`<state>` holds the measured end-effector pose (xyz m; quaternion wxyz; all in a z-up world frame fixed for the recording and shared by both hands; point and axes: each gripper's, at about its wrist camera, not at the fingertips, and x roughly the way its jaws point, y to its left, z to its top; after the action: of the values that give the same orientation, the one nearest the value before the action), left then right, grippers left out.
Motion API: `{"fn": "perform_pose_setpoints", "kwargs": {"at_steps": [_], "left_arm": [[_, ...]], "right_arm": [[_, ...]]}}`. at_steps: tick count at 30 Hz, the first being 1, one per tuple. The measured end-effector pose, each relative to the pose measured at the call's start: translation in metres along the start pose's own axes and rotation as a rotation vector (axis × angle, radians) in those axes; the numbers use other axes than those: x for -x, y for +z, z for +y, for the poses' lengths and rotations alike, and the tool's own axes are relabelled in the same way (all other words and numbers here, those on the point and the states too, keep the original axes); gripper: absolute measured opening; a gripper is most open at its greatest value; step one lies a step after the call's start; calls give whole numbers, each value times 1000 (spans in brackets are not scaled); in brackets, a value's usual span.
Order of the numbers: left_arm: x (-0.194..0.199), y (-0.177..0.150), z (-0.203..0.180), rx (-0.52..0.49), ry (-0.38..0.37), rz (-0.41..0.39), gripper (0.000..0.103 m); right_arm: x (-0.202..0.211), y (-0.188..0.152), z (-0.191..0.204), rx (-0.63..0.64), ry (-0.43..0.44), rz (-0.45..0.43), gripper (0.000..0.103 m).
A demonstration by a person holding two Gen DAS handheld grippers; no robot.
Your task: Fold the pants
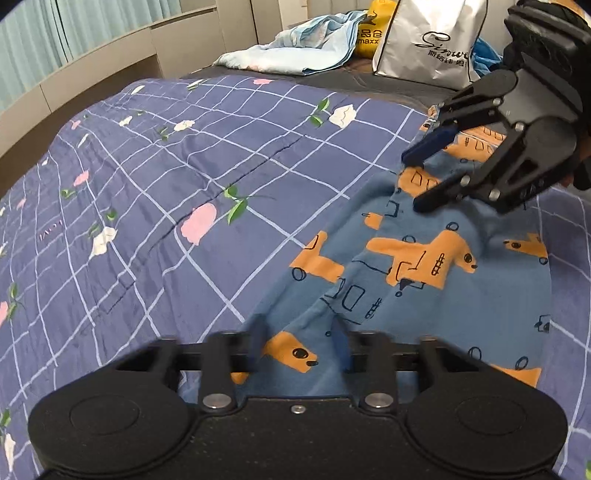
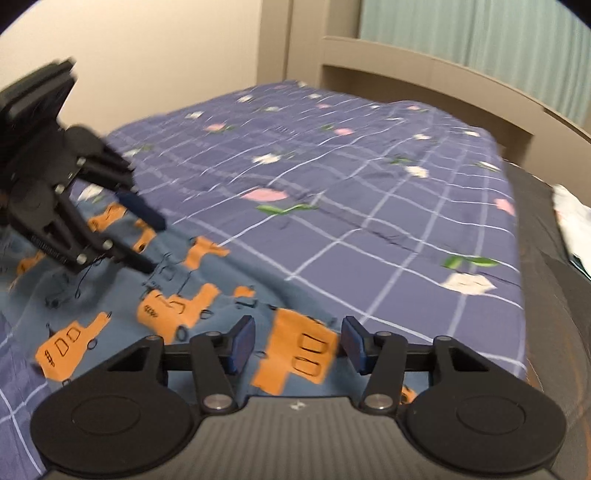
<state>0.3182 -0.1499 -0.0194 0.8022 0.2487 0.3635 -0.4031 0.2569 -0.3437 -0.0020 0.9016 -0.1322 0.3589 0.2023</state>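
1. The pants (image 1: 424, 266), blue with orange vehicle prints, lay rumpled on the quilt (image 1: 166, 177) just ahead of both grippers. No clean, squared fold showed, so the task looked to be at an early stage, with the cloth bunched in ridges.
2. The left gripper (image 1: 299, 343) had its pads partly apart, with a ridge of the pants between them. Blur hid whether the pads pressed on the cloth, so I could not tell if it was clamped.
3. The right gripper (image 2: 297, 345) stood with its jaws apart, straddling an orange patch of the pants without touching it. In the left wrist view its fingers were also spread, poised over the far edge of the garment.
4. Judging from this, what remained was gripping the edges, smoothing the legs, and laying one part over the other.
5. Far beyond the left gripper, a white shopping bag (image 1: 428, 40) stood upright at the bed's end. Its contents were hidden. A yellow bag (image 1: 373, 29) and a crumpled pale-blue cloth (image 1: 295, 48) sat beside it.
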Motion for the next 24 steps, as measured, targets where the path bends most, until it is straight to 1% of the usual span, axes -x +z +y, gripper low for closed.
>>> {"fn": "perform_pose_setpoints", "kwargs": {"at_steps": [1,2,3,4,5,6,7,10,12,17,21,24], "left_arm": [[-1,1,-1,-2,4,4,16],[-1,1,-3,-8,14,6,10],[-1,0,-4,-11,21,1,6],[0,0,-5,-11,28,-2,5],[1,0,-6,-6,34,-9,4],[3,-1,-6,-2,40,-17,4],[5,-1,-7,-1,49,-26,3],[14,-1,-8,4,75,-56,3],[20,0,-8,9,81,-69,3],[29,3,-8,-3,121,-103,3],[26,4,-4,27,157,-120,3],[14,3,4,89,141,-104,3]], "right_arm": [[-4,1,2,11,2,11,51],[-5,1,3,14,4,16,43],[-8,1,2,14,1,22,37],[-9,2,3,15,-7,25,23],[-10,1,3,17,-12,27,15],[-9,1,3,18,-16,28,12],[-8,0,4,23,-23,25,4],[-3,-2,5,44,-39,10,1],[0,-1,6,53,-51,-3,1],[3,4,6,61,-82,-32,0],[0,12,4,54,-113,-51,0],[-9,13,3,43,-119,-40,0]]}}
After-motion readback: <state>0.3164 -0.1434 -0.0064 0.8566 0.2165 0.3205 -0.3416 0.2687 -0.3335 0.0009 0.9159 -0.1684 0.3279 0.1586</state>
